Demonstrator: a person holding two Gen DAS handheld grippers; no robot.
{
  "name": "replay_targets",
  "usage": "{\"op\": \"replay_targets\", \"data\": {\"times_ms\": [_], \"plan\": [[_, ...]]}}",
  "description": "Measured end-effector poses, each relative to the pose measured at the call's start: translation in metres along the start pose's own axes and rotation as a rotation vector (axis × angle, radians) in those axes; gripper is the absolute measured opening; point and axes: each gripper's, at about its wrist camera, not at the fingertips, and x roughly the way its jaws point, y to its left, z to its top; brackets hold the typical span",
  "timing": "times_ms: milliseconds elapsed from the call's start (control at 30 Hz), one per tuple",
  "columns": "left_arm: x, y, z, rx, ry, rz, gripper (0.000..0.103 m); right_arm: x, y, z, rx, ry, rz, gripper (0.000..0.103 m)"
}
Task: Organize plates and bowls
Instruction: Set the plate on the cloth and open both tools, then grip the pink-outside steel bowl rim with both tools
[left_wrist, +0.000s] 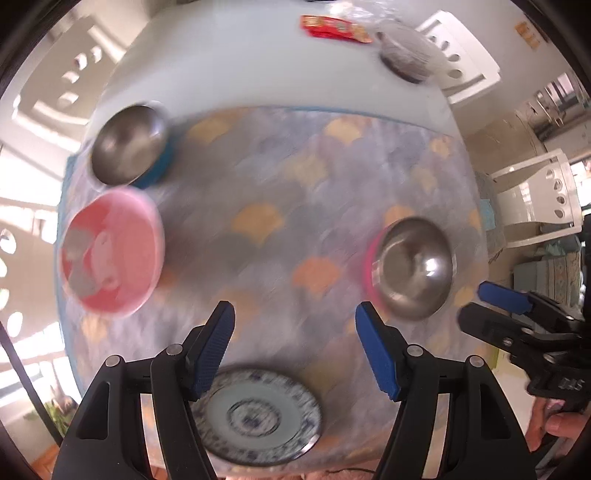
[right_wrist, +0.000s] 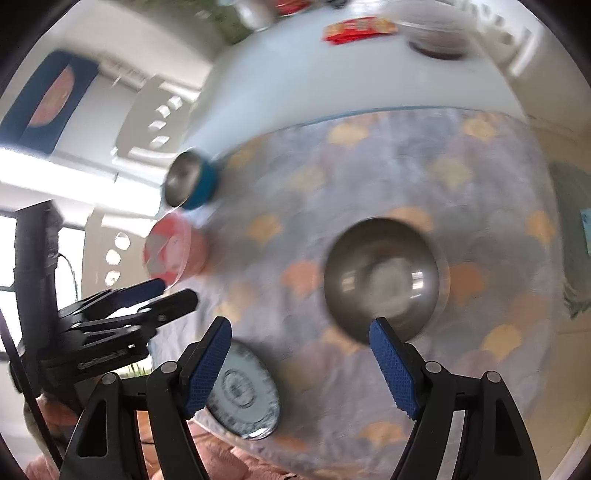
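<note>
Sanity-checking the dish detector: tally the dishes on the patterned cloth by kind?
Steel bowls: 2, blue-sided and pink-sided
Pink plastic bowls: 1
Blue-and-white plates: 1
Total: 4
Lidded dish and red packet sit off the patterned cloth, uncounted.

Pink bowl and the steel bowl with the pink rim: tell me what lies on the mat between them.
Nothing: between the pink bowl and the steel bowl only bare patterned mat shows, clearest in the left wrist view.
</note>
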Motion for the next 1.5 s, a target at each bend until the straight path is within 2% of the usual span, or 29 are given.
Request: {"op": "replay_targets", "data": {"times_ms": [267, 533, 700, 800, 900, 967, 1067, 1233, 1500], "plan": [[0.076, -0.058, 0.015, 0.030, 0.096, 0.023, 0.066, 0.044, -0.096, 0.005, 0.205, 0.081, 0.030, 0.075], [0.139, -0.077, 0.005, 0.018, 0.203, 0.055, 0.063, 0.097, -0.134, 0.003, 0.273, 0.159, 0.070, 0.075], [0.157, -0.072, 0.001, -0.028, 0.233, 0.013, 0.058, 0.100, -0.127, 0.007, 0.220, 0.155, 0.047, 0.075], [0.156, -0.071, 0.002, -0.036, 0.208, -0.001, 0.053, 0.102, -0.120, 0.009, 0.185, 0.140, 0.004, 0.068], [0.154, -0.080, -0.001, -0.015, 0.187, -0.009, 0.043, 0.102, -0.115, 0.013, 0.147, 0.133, -0.063, 0.055], [0.153, -0.085, 0.000, -0.015, 0.182, -0.009, 0.038, 0.103, -0.109, 0.017, 0.106, 0.123, -0.116, 0.041], [0.152, -0.088, 0.000, -0.021, 0.171, -0.008, 0.032, 0.106, -0.104, 0.021, 0.102, 0.119, -0.083, 0.031], [0.146, -0.087, 0.003, -0.039, 0.153, -0.006, 0.025, 0.114, -0.093, 0.025, 0.105, 0.124, -0.080, 0.026], [0.146, -0.070, -0.004, -0.052, 0.146, -0.024, 0.024, 0.124, -0.080, 0.023, 0.112, 0.147, -0.060, 0.026]]}}
